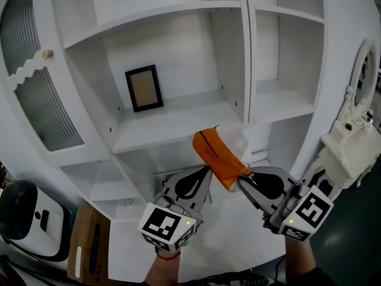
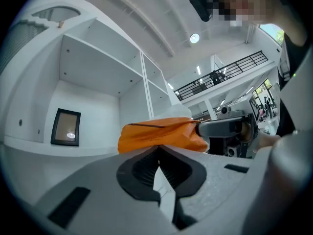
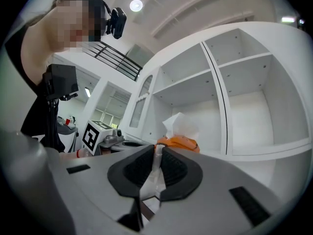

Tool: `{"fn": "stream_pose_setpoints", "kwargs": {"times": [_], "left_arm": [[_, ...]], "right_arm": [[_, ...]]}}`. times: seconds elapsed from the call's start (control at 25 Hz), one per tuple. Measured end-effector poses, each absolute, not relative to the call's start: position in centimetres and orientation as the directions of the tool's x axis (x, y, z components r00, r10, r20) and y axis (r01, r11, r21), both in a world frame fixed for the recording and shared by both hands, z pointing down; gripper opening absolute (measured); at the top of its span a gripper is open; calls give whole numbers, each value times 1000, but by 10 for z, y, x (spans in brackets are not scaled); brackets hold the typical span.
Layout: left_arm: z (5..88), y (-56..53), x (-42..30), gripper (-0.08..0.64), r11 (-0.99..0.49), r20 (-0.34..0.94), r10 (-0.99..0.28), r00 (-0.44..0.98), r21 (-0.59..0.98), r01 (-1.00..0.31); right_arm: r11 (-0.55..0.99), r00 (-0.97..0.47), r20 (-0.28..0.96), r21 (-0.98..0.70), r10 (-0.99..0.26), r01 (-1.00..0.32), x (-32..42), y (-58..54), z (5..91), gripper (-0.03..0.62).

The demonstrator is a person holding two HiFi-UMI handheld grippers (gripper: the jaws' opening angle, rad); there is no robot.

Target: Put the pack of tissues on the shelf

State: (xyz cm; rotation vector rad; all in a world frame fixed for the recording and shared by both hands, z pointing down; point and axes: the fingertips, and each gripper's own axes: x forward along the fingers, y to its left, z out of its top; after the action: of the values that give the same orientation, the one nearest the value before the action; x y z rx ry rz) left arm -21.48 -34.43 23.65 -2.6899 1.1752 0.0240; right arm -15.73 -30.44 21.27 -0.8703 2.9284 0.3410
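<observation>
The pack of tissues (image 1: 217, 157) is orange, with a white tissue (image 3: 180, 125) sticking out of its top. It hangs in the air in front of the white shelf unit, below the shelf board (image 1: 172, 124). My left gripper (image 1: 208, 169) is shut on the pack's left end; the left gripper view shows the pack (image 2: 161, 133) just past the jaws. My right gripper (image 1: 243, 175) is shut on its right end, pinching a thin edge of the wrapper (image 3: 157, 160). Both grippers point at the cabinet.
A black picture frame (image 1: 143, 88) leans against the back wall on the shelf. An open door with ribbed glass (image 1: 41, 100) stands at the left, and another open door (image 1: 363, 76) at the right. A white and black appliance (image 1: 27, 219) and a cardboard box (image 1: 86, 243) sit low at the left.
</observation>
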Motion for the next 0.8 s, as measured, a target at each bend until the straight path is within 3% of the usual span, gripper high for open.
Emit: {"fn": "stream_pose_setpoints", "kwargs": {"times": [0.8], "left_arm": [[194,-363,-233,6,-595,-207,-754,624,-188,-781]], "right_arm": [[811,-835,-166,201,-525,-549,-175,-330,173,35]]}}
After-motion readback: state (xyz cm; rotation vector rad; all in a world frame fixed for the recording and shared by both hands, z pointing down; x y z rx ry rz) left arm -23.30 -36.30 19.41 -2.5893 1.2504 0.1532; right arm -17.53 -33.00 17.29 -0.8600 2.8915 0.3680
